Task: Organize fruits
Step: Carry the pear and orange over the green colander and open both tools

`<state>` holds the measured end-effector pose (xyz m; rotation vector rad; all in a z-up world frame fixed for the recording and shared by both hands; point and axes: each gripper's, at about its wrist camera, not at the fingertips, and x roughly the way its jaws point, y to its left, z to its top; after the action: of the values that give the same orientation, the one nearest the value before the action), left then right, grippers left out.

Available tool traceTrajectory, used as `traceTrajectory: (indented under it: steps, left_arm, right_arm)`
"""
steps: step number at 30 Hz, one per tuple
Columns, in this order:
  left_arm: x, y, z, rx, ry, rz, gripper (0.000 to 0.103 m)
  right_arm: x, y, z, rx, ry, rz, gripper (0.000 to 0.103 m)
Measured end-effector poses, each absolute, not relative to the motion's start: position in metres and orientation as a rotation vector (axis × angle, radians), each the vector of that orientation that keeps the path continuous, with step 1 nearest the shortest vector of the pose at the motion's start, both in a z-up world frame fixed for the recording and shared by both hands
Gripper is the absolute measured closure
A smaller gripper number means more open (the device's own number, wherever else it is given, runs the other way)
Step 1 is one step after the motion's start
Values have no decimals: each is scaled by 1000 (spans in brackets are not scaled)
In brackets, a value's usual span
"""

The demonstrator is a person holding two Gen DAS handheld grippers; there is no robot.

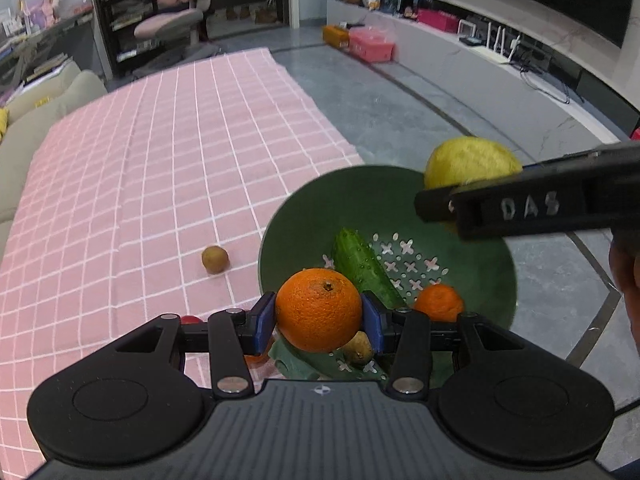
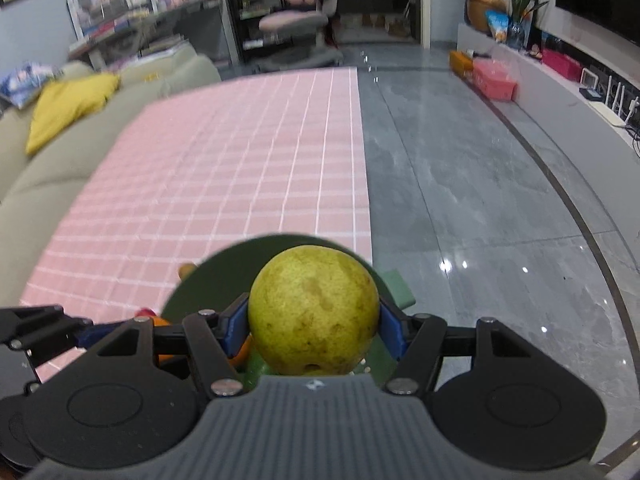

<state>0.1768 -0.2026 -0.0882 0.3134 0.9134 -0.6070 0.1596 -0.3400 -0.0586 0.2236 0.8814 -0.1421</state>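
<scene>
The left hand-held gripper (image 1: 319, 317) pinches a large orange (image 1: 319, 309) between its two blue pads (image 1: 264, 322), and it holds the fruit in the air over the near edge of a green colander bowl (image 1: 304, 208). The right hand-held gripper (image 2: 313, 326) is closed around a yellow-green pear (image 2: 313, 314), one blue pad on each side of it, and holds it above the same green bowl (image 2: 224, 272). In the left wrist view this pear (image 1: 472, 162) appears over the far right rim of the bowl, with the black finger of the right hand-held gripper (image 1: 440, 204) crossing in front of it. Inside the bowl lies a green cucumber (image 1: 366, 268), tilted along the perforated bottom, and a small mandarin (image 1: 439, 301) rests near the cucumber's lower end. A small brownish fruit (image 1: 359, 347) shows just under the held orange, partly hidden by it. The bowl sits at the edge of the surface, which is covered by a pink checked cloth (image 1: 160, 168). On this cloth, left of the bowl and apart from it, a small brown round fruit (image 1: 215, 259) lies alone. A red object (image 1: 191, 319) shows behind the left finger linkage; I cannot tell what it is. To the right of the cloth is the grey tiled floor (image 2: 480, 200).
</scene>
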Motion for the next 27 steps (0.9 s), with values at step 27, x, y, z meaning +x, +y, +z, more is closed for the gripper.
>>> traceTrajectory:
  steps: [27]
  left_arm:
    - [193, -224, -112, 374, 1008, -644, 52]
  right_arm:
    - [212, -335, -124, 158, 1067, -128, 41]
